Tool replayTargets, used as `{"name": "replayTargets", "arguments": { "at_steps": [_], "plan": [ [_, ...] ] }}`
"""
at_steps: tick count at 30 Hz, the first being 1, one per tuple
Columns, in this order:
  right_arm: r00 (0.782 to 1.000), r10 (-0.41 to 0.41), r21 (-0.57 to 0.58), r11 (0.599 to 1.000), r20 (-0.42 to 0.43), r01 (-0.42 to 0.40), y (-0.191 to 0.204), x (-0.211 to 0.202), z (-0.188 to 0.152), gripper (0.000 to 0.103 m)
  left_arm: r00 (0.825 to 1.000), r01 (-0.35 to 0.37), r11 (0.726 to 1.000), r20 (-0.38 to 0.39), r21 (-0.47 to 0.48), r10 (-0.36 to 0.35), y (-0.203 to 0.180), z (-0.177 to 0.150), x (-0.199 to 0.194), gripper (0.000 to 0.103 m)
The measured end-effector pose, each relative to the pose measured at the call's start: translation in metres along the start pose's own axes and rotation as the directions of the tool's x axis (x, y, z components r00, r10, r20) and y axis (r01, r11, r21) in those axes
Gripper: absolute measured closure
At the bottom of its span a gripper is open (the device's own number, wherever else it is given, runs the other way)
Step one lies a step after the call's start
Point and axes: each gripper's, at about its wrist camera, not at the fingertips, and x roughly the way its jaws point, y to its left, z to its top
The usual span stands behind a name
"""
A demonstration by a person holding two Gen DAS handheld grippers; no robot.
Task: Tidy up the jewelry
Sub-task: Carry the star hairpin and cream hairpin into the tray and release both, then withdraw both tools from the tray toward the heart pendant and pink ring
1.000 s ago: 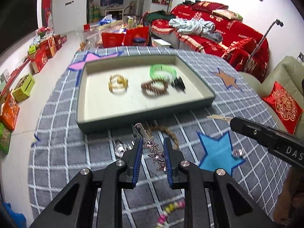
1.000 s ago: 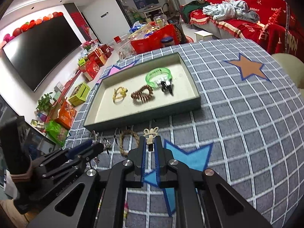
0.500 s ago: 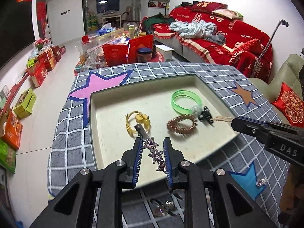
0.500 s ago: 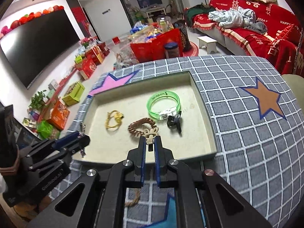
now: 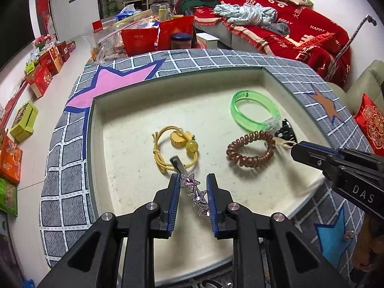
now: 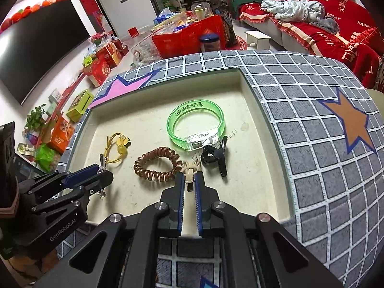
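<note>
My left gripper [image 5: 194,178] is shut on a silver hair clip set with pink star stones [image 5: 195,194], held above the near part of the cream tray [image 5: 90,129]. My right gripper [image 6: 189,177] is shut on a small cream bow-shaped clip [image 6: 190,168], just above the tray between the brown coil hair tie [image 6: 148,175] and the black claw clip [image 6: 216,154]. A green bangle [image 6: 199,105] and a yellow hair tie [image 6: 121,144] also lie in the tray. In the left wrist view the right gripper's tip [image 5: 296,150] reaches in from the right.
The tray sits on a grey checked cloth [image 6: 312,168] with pink, orange and blue stars. A small shiny piece [image 5: 349,234] lies on the blue star near the front edge. Beyond the table are a red sofa [image 5: 288,24] and boxes on the floor.
Both grippers have come forward from over the cloth in front of the tray to over the tray itself, and a little lower. Each still grips its clip.
</note>
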Motion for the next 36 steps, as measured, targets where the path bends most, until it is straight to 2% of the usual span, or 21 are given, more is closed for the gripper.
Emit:
{"name": "replayTargets", "arguments": {
  "at_steps": [5,11,20,21,22,23,25,26,31,34,36],
  "plan": [
    [1.0,-0.01,-0.005,1.0,-0.017,0.01,0.001,0.013,0.006,0.094,1.0,-0.012,1.0,-0.025,-0.004,0.012,0.002,0.005,0.01,0.064],
    [0.998,-0.019,-0.002,1.0,-0.057,0.019,0.001,0.026,0.01,0.094,0.999,-0.043,0.999,-0.013,0.029,0.043,-0.004,0.008,0.015,0.063],
    [0.997,-0.023,0.008,1.0,-0.068,0.023,-0.001,0.025,0.01,0.093,0.999,-0.045,0.999,-0.015,0.016,0.046,-0.003,0.011,0.015,0.061],
    [0.998,-0.017,0.013,1.0,-0.066,0.018,-0.002,0.023,0.01,0.092,0.999,-0.046,0.999,-0.017,0.01,0.046,-0.002,0.01,0.014,0.039],
    [0.998,-0.005,0.024,1.0,-0.061,0.006,-0.003,0.019,0.01,0.091,0.999,-0.05,0.999,-0.011,-0.002,0.05,-0.001,0.01,0.012,0.003],
    [0.999,0.007,0.033,0.999,-0.053,-0.006,-0.004,0.015,0.01,0.084,0.998,-0.058,0.998,0.006,-0.012,0.058,0.0,0.01,0.01,0.0],
    [0.999,0.02,0.043,0.999,-0.032,-0.019,-0.005,0.007,0.011,0.066,0.996,-0.078,0.997,0.051,-0.013,0.078,0.0,0.01,0.002,0.0],
    [1.0,0.023,0.046,0.999,-0.013,-0.022,-0.006,0.0,0.011,0.056,0.996,-0.076,0.997,0.05,-0.008,0.076,0.0,0.01,0.001,0.0],
    [0.998,0.046,0.071,0.996,0.038,-0.048,-0.007,-0.027,0.007,0.052,0.993,-0.083,0.996,0.085,-0.01,0.084,-0.002,0.011,-0.013,0.0],
    [0.996,0.059,0.082,0.995,0.065,-0.064,-0.005,-0.042,0.003,0.038,0.989,-0.085,0.996,0.121,-0.018,0.087,0.0,0.009,-0.028,0.0],
    [0.994,0.067,0.09,0.993,0.081,-0.074,-0.004,-0.051,-0.002,0.022,0.987,-0.083,0.996,0.135,-0.016,0.084,0.0,0.005,-0.039,0.0]
  ]
}}
